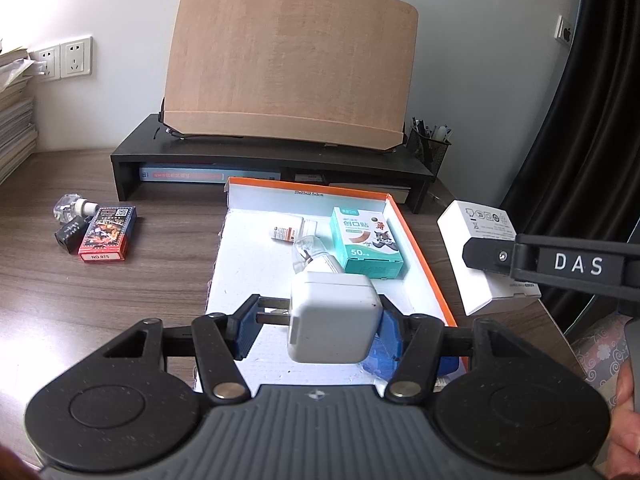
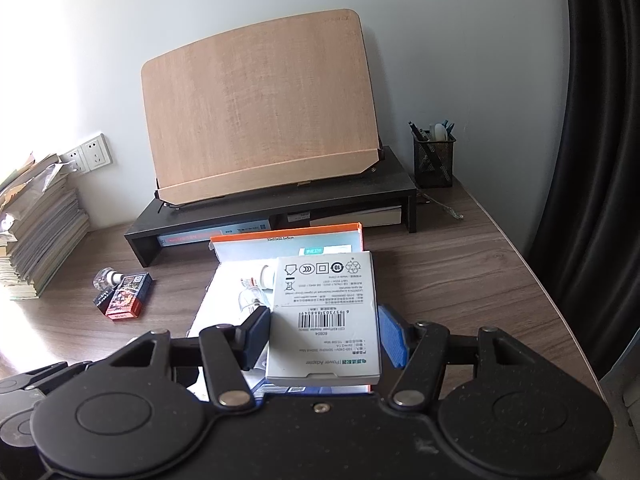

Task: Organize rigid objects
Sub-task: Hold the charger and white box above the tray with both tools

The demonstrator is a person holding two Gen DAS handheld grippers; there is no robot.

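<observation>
My left gripper (image 1: 318,326) is shut on a white power adapter (image 1: 334,316), prongs pointing left, held above the near end of the white, orange-edged tray (image 1: 420,240). The tray holds a teal plaster box (image 1: 366,240), a small white bottle (image 1: 290,233) and a clear glass bottle (image 1: 310,252). My right gripper (image 2: 324,334) is shut on a white power-adapter box (image 2: 326,320), held above the tray's right edge (image 2: 362,236); this box also shows in the left wrist view (image 1: 484,256). A card deck (image 1: 107,233), a black item (image 1: 72,234) and a spray bottle (image 1: 74,206) lie on the desk at left.
A black monitor riser (image 1: 272,156) with a wooden board (image 1: 288,56) stands behind the tray. A mesh pen holder (image 2: 434,158) is at the back right. Stacked books (image 2: 40,240) sit at left. The desk's right edge (image 2: 552,292) runs by a black curtain (image 2: 600,160).
</observation>
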